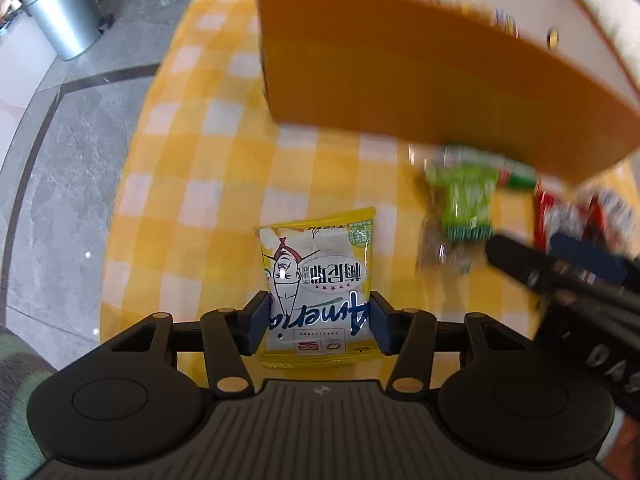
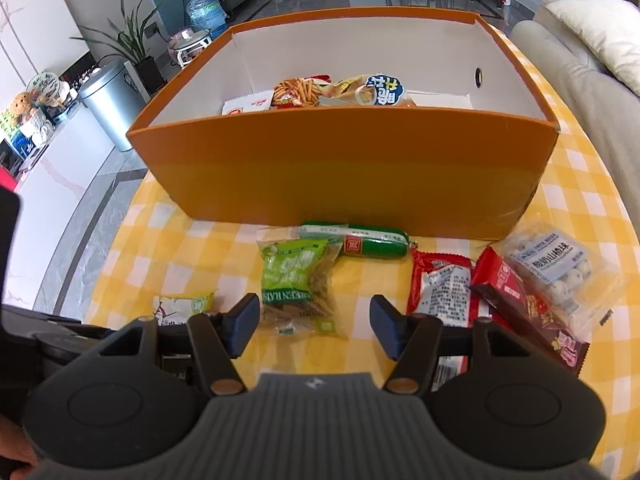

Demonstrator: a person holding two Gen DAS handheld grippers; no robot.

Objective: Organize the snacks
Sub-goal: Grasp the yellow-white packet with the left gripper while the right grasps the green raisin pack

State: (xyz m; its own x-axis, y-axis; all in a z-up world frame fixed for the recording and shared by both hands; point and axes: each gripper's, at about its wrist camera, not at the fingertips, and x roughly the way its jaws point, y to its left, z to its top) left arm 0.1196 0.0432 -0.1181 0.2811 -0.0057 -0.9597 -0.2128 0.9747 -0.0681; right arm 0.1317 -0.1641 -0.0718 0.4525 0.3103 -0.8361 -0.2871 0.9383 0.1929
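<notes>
Yellow foil marks the snack packet [image 1: 318, 288] that sits between the blue pads of the left gripper [image 1: 319, 322]; both pads press against its sides, so the fingers are closed narrowly on it. The packet's printed face, a cartoon figure and blue lettering, is upside down to the left wrist camera, and it hangs just over the yellow-and-white checked tablecloth [image 1: 192, 168]. In the right wrist view the same packet [image 2: 184, 306] peeks out at the lower left, beside the left tool.

The right gripper [image 2: 313, 326] hovers with its fingers spread wide, gripping nothing, over the near end of a green raisin bag [image 2: 298, 284] lying on the cloth. Behind that bag lies a green sausage stick [image 2: 372, 246], touching the bag's far corner. To the right are a red-and-white wrapper [image 2: 440, 288], a dark red bar [image 2: 524, 304] overlapping it, and a clear pack of white coated balls [image 2: 560, 264] resting partly on the bar.

Beyond them all stands an orange cardboard box [image 2: 348, 176] with a white interior, open at the top, already holding several snack bags [image 2: 320, 94] against its far side. A grey metal bin [image 2: 110, 104] stands on the floor to the left of the table, and a cream sofa [image 2: 592, 60] lies to the right.
</notes>
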